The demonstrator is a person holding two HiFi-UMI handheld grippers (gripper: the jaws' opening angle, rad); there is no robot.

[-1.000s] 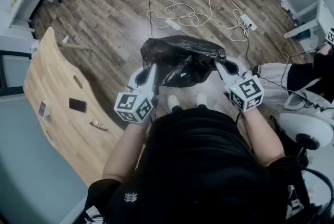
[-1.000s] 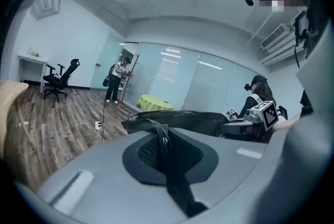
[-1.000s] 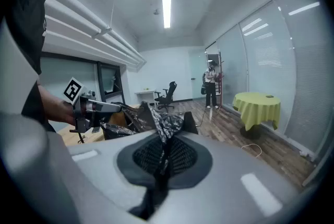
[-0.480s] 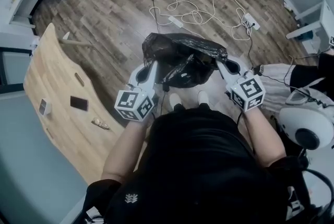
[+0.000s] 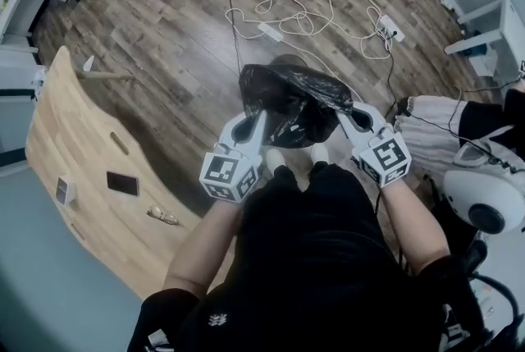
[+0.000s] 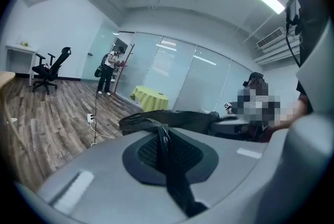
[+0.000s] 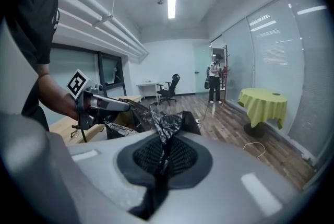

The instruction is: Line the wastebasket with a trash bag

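Observation:
A black trash bag hangs stretched between my two grippers, above the floor and just in front of the person's feet. My left gripper is shut on the bag's left edge; a strip of black film runs between its closed jaws. At the bag's right edge my right gripper is shut as well, with crumpled film pinched in its pads. A dark rounded rim shows just beyond the bag; I cannot tell if it is the wastebasket.
A light wooden table stands at the left with a phone and a small box. White cables and power strips lie on the wood floor beyond the bag. White cloth and a white device are at the right.
Both grippers have come down and drawn closer together with the bag still held. The bag's mouth is narrower than before and sits nearer the person's feet.

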